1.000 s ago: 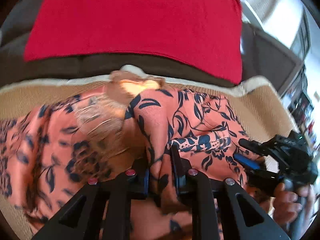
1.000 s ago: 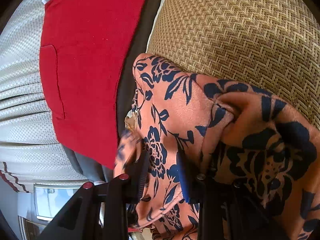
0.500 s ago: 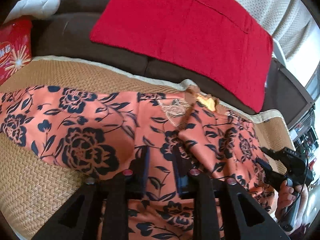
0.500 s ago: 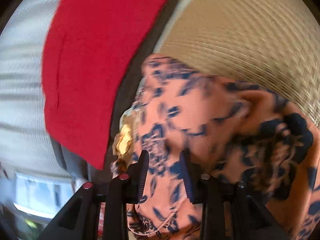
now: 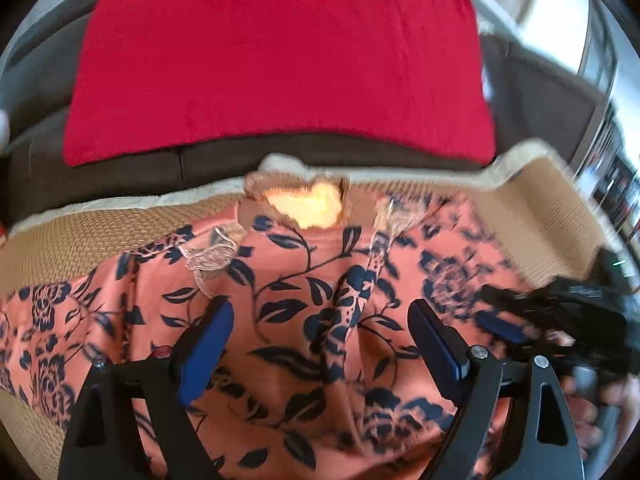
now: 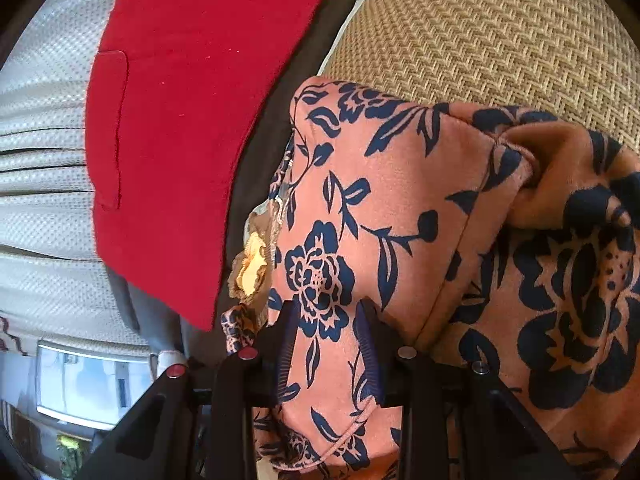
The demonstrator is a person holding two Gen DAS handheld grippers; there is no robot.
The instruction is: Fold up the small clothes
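Observation:
A small salmon-pink garment with a dark blue flower print (image 5: 304,280) lies on a woven straw mat (image 5: 80,240), its yellow-lined neck opening (image 5: 308,204) at the far edge. My left gripper (image 5: 320,320) is open, its blue-padded fingers spread wide just above the cloth. My right gripper (image 6: 326,320) is shut on a fold of the same garment (image 6: 384,200); it shows blurred at the right of the left wrist view (image 5: 520,320). Bunched cloth fills the right side of the right wrist view.
A red cloth (image 5: 280,60) lies over a dark brown sofa back (image 5: 120,168) behind the mat. Beige curtain (image 6: 40,140) and a window (image 6: 80,384) are further back. Bare mat (image 6: 500,40) lies beyond the garment.
My left gripper has let go of the garment and opened wide, and its view has swung back toward the neck opening. My right gripper still holds its fold.

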